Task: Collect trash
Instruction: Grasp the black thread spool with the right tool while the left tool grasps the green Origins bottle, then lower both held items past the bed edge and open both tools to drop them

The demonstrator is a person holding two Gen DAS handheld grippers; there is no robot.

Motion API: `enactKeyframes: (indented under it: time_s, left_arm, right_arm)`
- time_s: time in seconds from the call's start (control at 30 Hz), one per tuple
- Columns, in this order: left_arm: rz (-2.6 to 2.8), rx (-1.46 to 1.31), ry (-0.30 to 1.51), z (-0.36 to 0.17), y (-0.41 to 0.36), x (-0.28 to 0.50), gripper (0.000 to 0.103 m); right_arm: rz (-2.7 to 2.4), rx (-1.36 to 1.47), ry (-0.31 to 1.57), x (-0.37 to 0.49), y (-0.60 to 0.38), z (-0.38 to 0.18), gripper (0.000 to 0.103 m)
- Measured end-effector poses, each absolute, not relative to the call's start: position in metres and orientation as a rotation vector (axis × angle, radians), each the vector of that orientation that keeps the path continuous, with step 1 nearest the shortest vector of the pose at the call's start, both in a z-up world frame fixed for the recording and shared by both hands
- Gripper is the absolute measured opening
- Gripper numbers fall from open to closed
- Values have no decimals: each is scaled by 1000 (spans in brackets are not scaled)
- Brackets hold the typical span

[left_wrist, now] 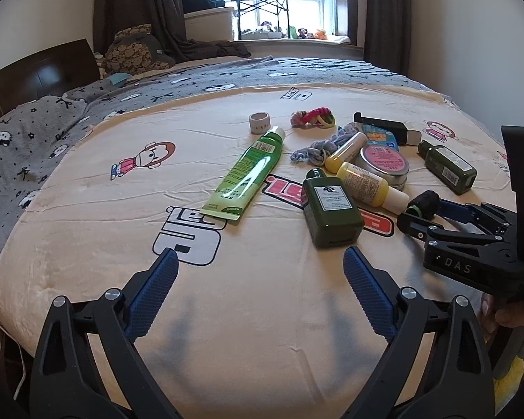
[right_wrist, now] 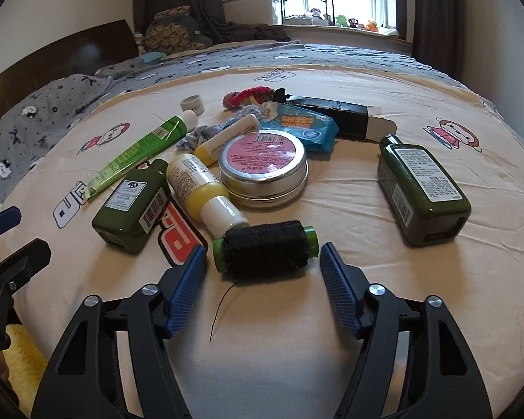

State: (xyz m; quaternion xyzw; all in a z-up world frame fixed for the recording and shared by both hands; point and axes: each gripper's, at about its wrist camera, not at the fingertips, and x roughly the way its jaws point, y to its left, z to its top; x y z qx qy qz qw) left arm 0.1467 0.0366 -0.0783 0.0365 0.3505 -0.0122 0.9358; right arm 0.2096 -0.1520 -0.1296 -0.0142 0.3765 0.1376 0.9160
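Small items lie scattered on a cream blanket [left_wrist: 262,314] on the bed. A black thread spool with green ends [right_wrist: 264,250] lies just ahead of my open right gripper [right_wrist: 263,256], between its blue fingertips, not clamped. It also shows in the left wrist view [left_wrist: 425,203], where the right gripper [left_wrist: 426,216] reaches in from the right. My left gripper [left_wrist: 260,262] is open and empty above bare blanket, a little short of a dark green bottle [left_wrist: 330,209]. A green tube [left_wrist: 248,171] lies to its far left.
Around the spool lie a yellow bottle [right_wrist: 202,192], a round tin with pink label [right_wrist: 263,171], a second dark green bottle [right_wrist: 422,188], a blue wipes packet [right_wrist: 304,124], a black box [right_wrist: 342,111], hair ties [right_wrist: 248,96] and a tape roll [right_wrist: 192,104]. Grey bedding lies left.
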Motion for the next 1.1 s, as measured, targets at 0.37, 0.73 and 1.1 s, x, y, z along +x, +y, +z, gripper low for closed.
enactKeyframes:
  time_s: [0.37, 0.73, 1.1]
  left_arm:
    - [-113, 66, 771, -102, -12, 196, 71]
    - [-98, 74, 807, -111, -17, 222, 43]
    - [-212, 78, 717, -72, -7, 109, 40]
  right_arm:
    - [214, 17, 710, 193, -186, -110, 56]
    - [206, 27, 715, 176, -198, -107, 56]
    - [222, -9, 662, 98, -203, -85, 56]
